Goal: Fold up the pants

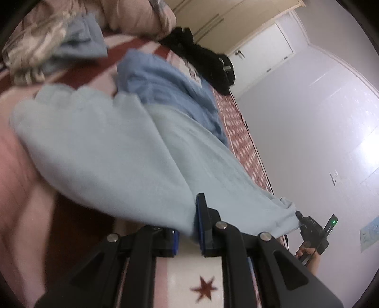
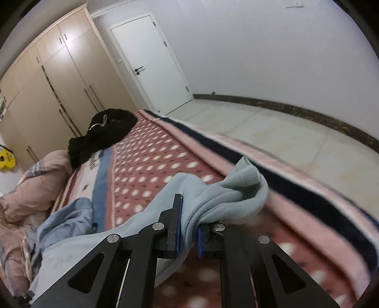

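Two fisheye views look along a pair of hand-held grippers working over a bed.

In the left wrist view, at far left, a rumpled pink quilt (image 1: pixel 139 16) and a patterned bundle lie at the head of the bed, blurred. Right of them, the pale blue pants (image 1: pixel 106 151) spread wide across the bed cover (image 1: pixel 239 132), a red and pink blanket with white dots. The pants hang taut, lifted off the cover toward the camera. A darker blue garment (image 1: pixel 165 87) lies just behind them, partly under their upper edge. At bottom centre, the left gripper (image 1: pixel 187 227) is clenched on one corner of the pants, the cloth pinched between its blue-lined pads. Farther right, a black garment (image 1: pixel 206 61) sits near the bed's far edge. At lower right, the right gripper (image 1: pixel 299 216) holds the other corner of the pants, with a hand (image 1: pixel 305 252) wrapped around its handle.

In the right wrist view, a wooden wardrobe (image 2: pixel 54 78) fills the left side, with the pink quilt (image 2: pixel 35 189) below it and the black garment (image 2: pixel 104 132) beside it. At bottom centre, the right gripper (image 2: pixel 189 234) is clamped on a bunched fold of the pants (image 2: pixel 213 194), whose hem flops over to the right. A white door (image 2: pixel 154 61) stands behind, and pale floor tiles (image 2: pixel 284 132) stretch to the right.
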